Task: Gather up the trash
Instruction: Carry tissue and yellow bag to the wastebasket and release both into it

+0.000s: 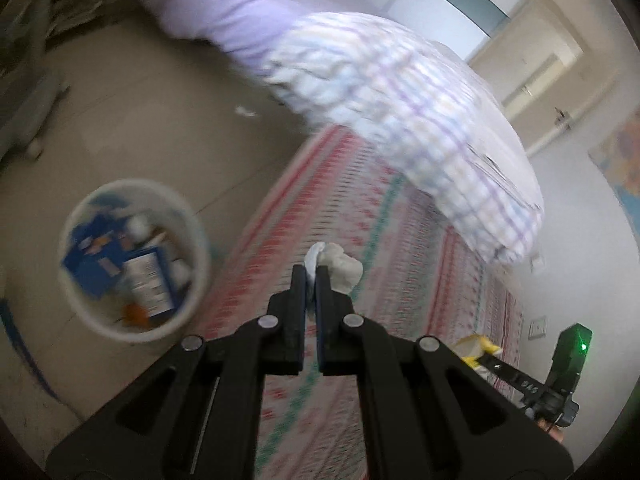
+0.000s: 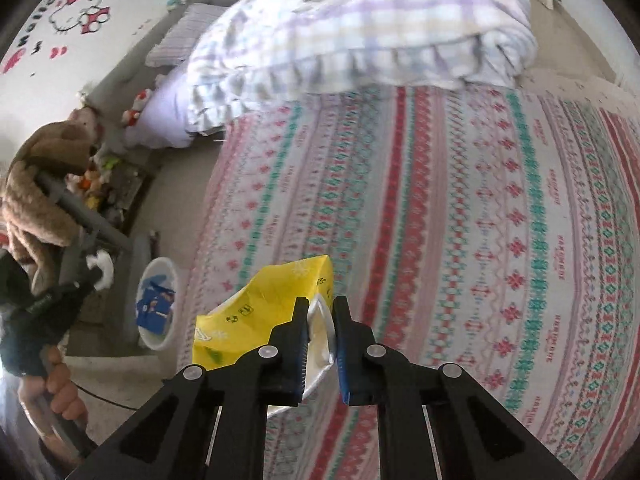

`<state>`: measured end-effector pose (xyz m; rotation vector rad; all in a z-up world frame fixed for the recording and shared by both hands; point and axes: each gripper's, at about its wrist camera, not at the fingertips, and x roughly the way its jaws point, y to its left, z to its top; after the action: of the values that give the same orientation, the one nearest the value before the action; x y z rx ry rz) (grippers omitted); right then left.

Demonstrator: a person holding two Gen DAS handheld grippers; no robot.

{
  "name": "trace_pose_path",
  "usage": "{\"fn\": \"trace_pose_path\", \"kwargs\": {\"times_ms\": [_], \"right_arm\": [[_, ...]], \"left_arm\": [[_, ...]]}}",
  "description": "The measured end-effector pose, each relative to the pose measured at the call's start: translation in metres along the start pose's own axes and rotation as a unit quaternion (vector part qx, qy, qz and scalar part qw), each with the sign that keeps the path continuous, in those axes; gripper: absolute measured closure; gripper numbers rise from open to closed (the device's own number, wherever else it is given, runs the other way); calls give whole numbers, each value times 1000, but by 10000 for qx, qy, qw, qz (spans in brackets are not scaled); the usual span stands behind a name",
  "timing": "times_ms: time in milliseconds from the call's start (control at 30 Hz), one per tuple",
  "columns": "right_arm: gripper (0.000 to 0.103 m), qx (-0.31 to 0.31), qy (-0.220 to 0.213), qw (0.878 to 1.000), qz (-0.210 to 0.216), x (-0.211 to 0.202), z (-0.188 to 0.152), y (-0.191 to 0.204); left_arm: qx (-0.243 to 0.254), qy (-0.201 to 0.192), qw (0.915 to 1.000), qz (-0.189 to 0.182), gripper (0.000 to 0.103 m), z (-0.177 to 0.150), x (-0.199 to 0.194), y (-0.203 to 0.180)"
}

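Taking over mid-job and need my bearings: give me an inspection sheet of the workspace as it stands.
Surface: patterned bedsheet, with a checked quilt bunched at its far end.
Job's things: white tissue wad in the left gripper; yellow packet in the right gripper; bin on the floor beside the bed, already holding blue cartons and scraps.
Clutter: a small white scrap on the floor.
Grippers: left gripper shut on the wad; right gripper shut on the packet's white edge.
Cables: a thin dark cable runs near the hand.
Surroundings: plush toys, cartoon wall sticker, door.
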<state>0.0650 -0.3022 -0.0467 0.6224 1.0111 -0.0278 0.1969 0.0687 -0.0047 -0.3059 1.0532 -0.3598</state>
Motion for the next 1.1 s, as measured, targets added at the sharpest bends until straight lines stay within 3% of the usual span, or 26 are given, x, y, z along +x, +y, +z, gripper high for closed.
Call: {"fn": "trace_pose_path", "kwargs": {"times_ms": [233,533,600,633,667,833,1000,1100], "right_arm": [[90,-369,-193,9990,146,6,-4,41],[91,-697,48,9975,127,38,-14,74],[90,-733,64,9972,115,44,-15,78],[90,-744,69,9971,118,45,-16,80],[90,-761,74,9970,114,48,-16,82],[90,-829,115,9964,166,58,-20,93],[90,-992,103,9948,225,74,-23,118],[90,-1209,90,9923,237,90,-30,145]], "left_arm": [[-613,236,9960,604,98,3,0,76],[-1044,604,9907,627,98,3,15,109],[-1113,612,9894,698,80,8,19,115],[-1154,634,9890,669,56,11,18,120],[-1212,623,9886,640,45,13,17,124],[-1635,294,9844,571,45,10,-12,144],[-2223,-161,9742,360,45,3,-52,160],[-2224,-466,9717,648,45,5,-71,164]]}}
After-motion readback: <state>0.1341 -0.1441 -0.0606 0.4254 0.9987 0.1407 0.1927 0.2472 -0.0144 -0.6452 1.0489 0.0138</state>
